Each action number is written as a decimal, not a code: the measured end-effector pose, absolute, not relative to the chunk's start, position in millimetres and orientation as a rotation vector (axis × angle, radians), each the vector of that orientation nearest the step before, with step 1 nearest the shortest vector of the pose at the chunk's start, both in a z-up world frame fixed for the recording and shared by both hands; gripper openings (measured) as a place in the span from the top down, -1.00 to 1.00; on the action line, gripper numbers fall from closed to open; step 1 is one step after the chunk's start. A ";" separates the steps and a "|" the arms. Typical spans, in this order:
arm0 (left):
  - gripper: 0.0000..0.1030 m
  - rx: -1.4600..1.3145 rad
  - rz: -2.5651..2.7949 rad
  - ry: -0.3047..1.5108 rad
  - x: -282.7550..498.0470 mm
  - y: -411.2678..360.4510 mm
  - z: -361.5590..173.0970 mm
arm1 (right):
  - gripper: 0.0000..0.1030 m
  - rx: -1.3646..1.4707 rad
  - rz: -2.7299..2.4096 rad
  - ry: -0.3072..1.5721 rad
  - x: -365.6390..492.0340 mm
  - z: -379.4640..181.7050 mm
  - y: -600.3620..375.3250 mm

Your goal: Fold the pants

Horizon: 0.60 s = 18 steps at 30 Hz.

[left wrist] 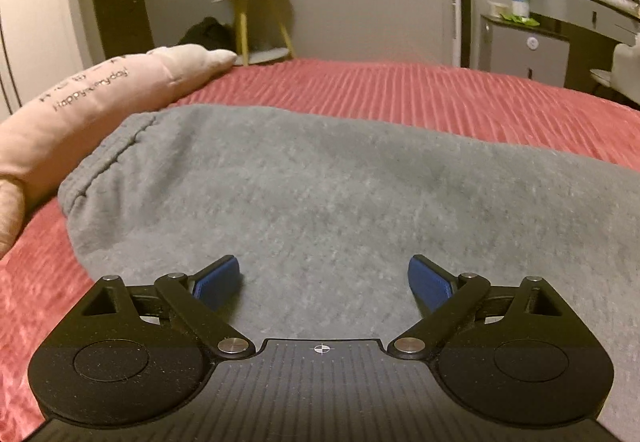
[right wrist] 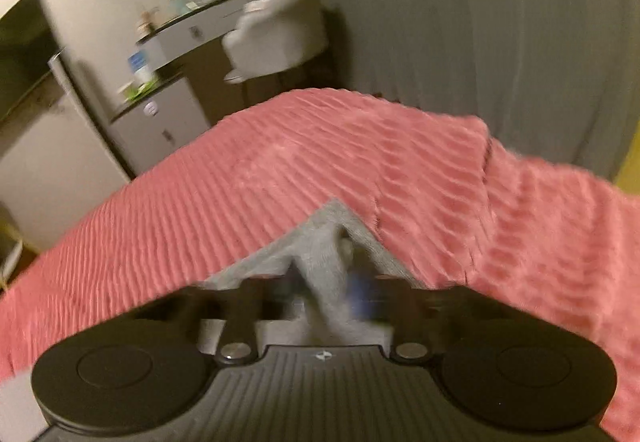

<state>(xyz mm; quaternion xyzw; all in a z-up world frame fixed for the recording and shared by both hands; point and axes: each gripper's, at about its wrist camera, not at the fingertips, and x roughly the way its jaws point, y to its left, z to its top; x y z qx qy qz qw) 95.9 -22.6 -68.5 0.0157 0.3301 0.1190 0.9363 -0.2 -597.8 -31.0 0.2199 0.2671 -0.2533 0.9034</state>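
A: Left gripper (left wrist: 323, 282)?
B: Spread wide, blue pads clear, poised just above grey fleece pants (left wrist: 320, 181) lying flat on ribbed red bedspread (left wrist: 440, 93).
A: Right gripper (right wrist: 332, 282)?
B: Pinched narrow on a raised fold of the pants (right wrist: 326, 238); blurred.
A: Around?
B: Pink lettered pillow (left wrist: 92, 109) beside waistband.

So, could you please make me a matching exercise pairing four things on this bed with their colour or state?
Things:
1. fleecy pants
2. ribbed bedspread
3. left gripper
4. right gripper

States:
A. pink-red
B. jaws spread wide
C. pinching grey fabric
D. grey, lying flat

Pairs: 1-D, 2-A, 3-B, 4-C
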 end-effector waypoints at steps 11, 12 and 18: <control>-0.88 0.001 0.268 0.640 94.0 -17.4 -62.8 | -0.42 0.181 -0.827 0.334 -27.2 6.3 -569.7; -0.88 -0.003 0.270 0.645 94.8 -16.8 -63.2 | -0.43 0.240 -0.800 0.333 -35.6 5.7 -570.0; -0.88 -0.002 0.249 0.653 95.6 -19.5 -64.4 | -0.48 0.484 -0.654 0.386 -80.0 -9.6 -555.4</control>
